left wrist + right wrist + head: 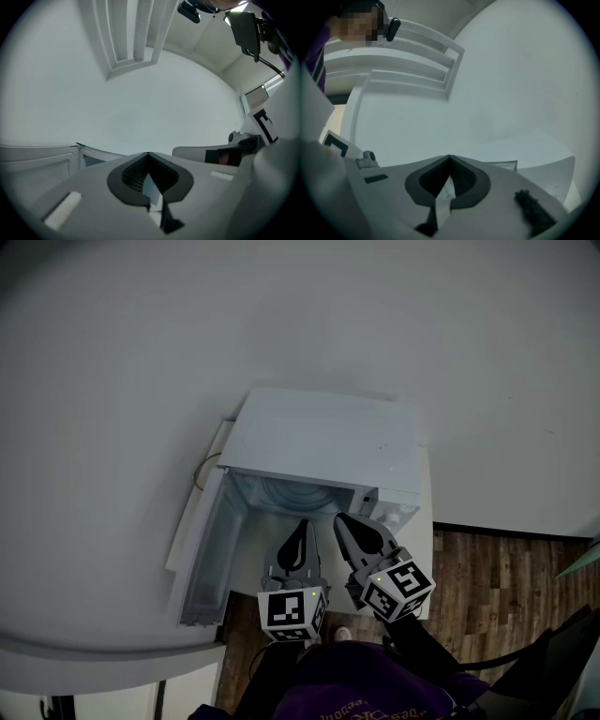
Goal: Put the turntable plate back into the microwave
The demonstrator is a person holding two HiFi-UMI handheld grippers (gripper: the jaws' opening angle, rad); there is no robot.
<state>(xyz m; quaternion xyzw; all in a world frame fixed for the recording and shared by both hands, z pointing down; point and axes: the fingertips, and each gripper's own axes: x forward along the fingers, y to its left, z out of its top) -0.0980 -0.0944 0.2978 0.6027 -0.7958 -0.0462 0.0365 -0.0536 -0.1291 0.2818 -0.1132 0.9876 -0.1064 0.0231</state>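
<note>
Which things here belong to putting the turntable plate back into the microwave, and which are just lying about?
Job in hand: white box-shaped microwave; its open white door; round clear glass plate inside it; left gripper and right gripper, both shut.
Lying about: thin cable beside the microwave; green leaf; brown wooden floor.

This looks like a plain kitchen corner of a room: a white microwave (323, 442), its door (202, 549) open, stands against a bare white wall (281, 315), with wood-plank floor (497, 577) to the right and a ceiling light (133, 33) overhead.

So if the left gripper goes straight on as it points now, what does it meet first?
Probably the open microwave cavity, likely the turntable plate inside it; depth is unclear.
</note>
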